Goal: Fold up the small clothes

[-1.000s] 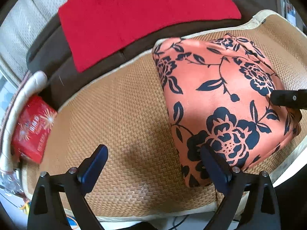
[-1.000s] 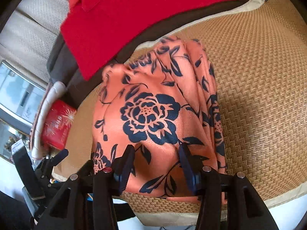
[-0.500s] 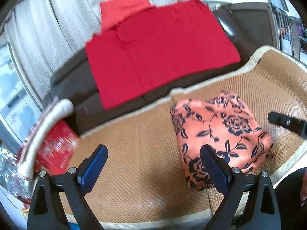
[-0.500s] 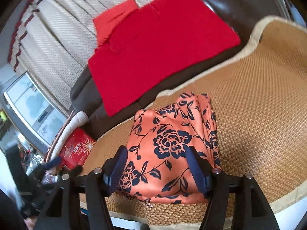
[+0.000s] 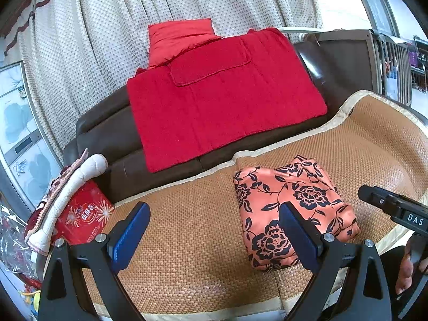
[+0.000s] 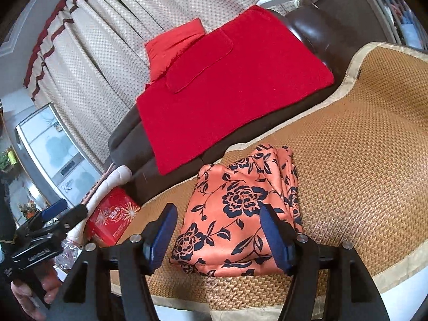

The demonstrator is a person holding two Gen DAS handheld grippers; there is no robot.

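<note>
The left gripper (image 5: 214,235) stands released, its blue-padded fingers (image 5: 131,236) spread wide with nothing between them, raised above the woven mat (image 5: 187,240). The right gripper (image 6: 218,236) is likewise released and holds nothing; its jaws frame the near edge of the folded garment (image 6: 240,208) without pressing on it. That garment, orange cloth printed with dark navy roses, lies folded into a compact bundle on the mat, toward the near right part of it, its layered edges stacked along the right side. In the left wrist view the right gripper's black body enters from the right edge and bears white letters reading "DAS", the rest cut off. A red blanket (image 5: 222,99) drapes over the dark brown sofa (image 5: 107,139) at the far side, with a red cushion (image 5: 179,37) behind it against the curtain (image 5: 93,53). At the left, a red box (image 5: 83,216) with starburst print and Chinese characters too small to read sits under a cream quilted cloth (image 5: 69,192).
</note>
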